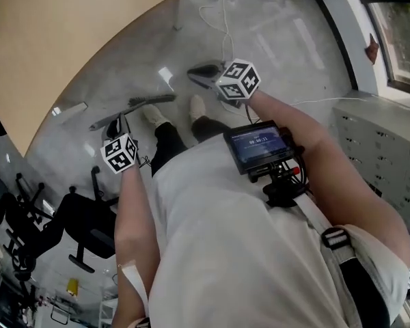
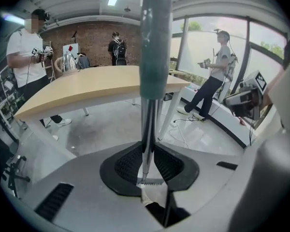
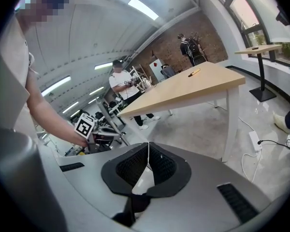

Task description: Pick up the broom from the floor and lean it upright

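The left gripper [image 2: 150, 178] jaws clamp the broom [image 2: 153, 57]; the right gripper [image 3: 147, 170] jaws sit closed, empty. A desk [image 1: 55, 39] fills upper left, a chair [image 1: 82, 224] lower left.

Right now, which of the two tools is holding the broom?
The left tool: it is shut on the broom handle, on its metal shaft. The right tool has its jaws together with nothing between them.

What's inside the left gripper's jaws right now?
The broom handle, clamped by the left gripper, teal sleeve above. Its stretch behind the pads is covered.
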`<state>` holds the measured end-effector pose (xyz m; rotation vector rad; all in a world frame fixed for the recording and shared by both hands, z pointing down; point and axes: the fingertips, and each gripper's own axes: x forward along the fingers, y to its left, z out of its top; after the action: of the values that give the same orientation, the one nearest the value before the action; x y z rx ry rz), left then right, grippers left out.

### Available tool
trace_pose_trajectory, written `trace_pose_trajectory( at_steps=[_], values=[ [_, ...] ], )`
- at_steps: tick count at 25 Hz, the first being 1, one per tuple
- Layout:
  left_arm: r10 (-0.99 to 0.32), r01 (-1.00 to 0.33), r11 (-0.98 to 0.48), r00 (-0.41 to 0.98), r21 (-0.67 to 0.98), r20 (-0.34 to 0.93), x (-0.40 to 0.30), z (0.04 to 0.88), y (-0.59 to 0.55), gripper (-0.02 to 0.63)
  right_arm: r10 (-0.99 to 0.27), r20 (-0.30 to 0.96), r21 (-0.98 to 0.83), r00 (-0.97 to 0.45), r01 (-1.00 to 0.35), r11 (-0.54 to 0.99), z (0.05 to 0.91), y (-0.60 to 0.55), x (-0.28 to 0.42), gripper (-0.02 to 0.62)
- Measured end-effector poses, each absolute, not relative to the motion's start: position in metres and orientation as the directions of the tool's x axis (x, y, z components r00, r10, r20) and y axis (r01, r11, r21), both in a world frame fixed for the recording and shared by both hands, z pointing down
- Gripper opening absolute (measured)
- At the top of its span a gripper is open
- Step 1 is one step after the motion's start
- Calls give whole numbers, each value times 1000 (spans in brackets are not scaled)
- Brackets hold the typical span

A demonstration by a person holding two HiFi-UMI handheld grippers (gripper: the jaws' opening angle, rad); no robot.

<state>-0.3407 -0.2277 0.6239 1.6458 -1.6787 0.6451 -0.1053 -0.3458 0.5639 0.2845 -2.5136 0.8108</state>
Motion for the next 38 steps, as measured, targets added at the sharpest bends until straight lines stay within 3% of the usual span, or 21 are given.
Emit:
trace_pose_trajectory(
  at_steps=[11, 19, 28, 38],
  values=[
    [-564, -987, 18, 124, 163, 817, -325, 683, -261, 72, -114, 534, -518, -838, -431, 739, 578, -338, -93, 18],
    [-480, -982, -111, 188, 153, 857, -314, 706, -292, 72, -145, 568, -532, -810, -495, 687, 600, -342, -74, 17],
    [-410, -982, -145, 168, 118, 896, -311, 739, -307, 72, -170, 561, -546, -810, -517, 660, 607, -348, -61, 17],
    [-448, -991, -96, 126, 92, 885, -344, 757, -348, 72, -166, 577, -545, -799, -529, 650, 616, -332, -53, 18]
  ],
)
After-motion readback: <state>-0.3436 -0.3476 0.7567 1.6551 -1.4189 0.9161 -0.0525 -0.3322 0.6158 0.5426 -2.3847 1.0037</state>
